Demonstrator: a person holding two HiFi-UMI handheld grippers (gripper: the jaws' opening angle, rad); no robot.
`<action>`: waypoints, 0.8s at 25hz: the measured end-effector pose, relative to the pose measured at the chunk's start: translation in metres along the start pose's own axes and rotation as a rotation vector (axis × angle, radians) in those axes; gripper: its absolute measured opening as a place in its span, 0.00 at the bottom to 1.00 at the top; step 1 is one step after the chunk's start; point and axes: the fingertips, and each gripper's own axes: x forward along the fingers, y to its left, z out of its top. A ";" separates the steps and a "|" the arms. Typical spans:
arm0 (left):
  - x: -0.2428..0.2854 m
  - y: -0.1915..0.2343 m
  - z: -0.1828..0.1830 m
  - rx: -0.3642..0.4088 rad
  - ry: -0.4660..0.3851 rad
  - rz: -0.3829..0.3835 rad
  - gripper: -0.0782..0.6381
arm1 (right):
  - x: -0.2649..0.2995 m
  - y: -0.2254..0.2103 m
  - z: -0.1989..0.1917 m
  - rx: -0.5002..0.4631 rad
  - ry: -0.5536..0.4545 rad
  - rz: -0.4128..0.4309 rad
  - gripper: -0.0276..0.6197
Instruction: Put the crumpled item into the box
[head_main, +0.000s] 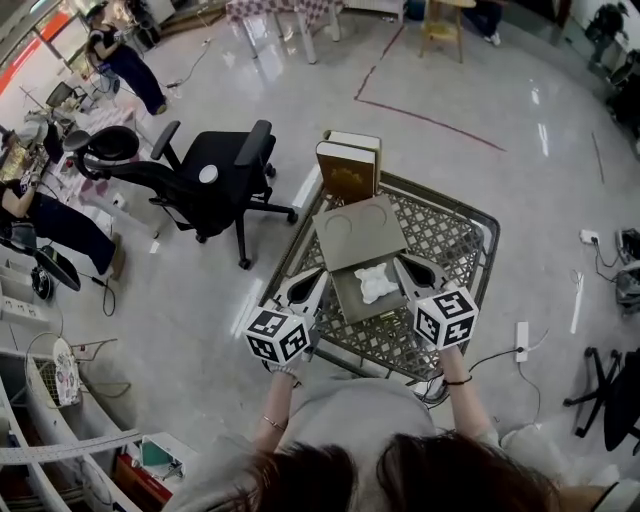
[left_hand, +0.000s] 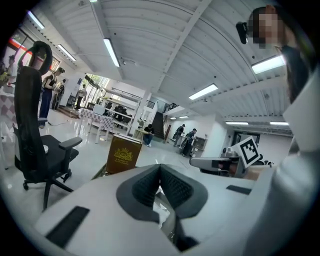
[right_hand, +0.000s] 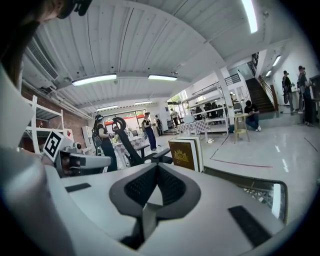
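Head view puts one black swivel chair (head_main: 212, 182), padded and on castors, at the left on the glossy floor. Next comes the left gripper (head_main: 319, 276), smooth grey plastic with ribbed dark pads. Its jaws are pressed together with nothing between them, and its tip is just beside the left wall of the box. Two upright brown books (head_main: 347, 172) with gold emblems stand at the table's far edge. One shallow grey cardboard box (head_main: 349, 297) sits on the table (head_main: 441, 236), a metal lattice in a rounded frame. Its lid is folded back and shows two round impressions. One crumpled item (head_main: 377, 284), white and wrinkled, lies inside the box. The right gripper (head_main: 399, 263) is likewise closed on nothing, its tip by the box's right wall.
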 end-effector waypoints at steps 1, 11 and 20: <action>-0.002 -0.001 0.003 0.009 -0.011 0.000 0.13 | -0.003 0.001 0.006 -0.004 -0.019 0.002 0.08; -0.016 -0.002 0.039 0.079 -0.086 0.016 0.13 | -0.027 0.001 0.055 -0.036 -0.152 -0.012 0.08; -0.029 -0.002 0.061 0.131 -0.143 0.028 0.13 | -0.043 -0.005 0.088 -0.060 -0.241 -0.039 0.08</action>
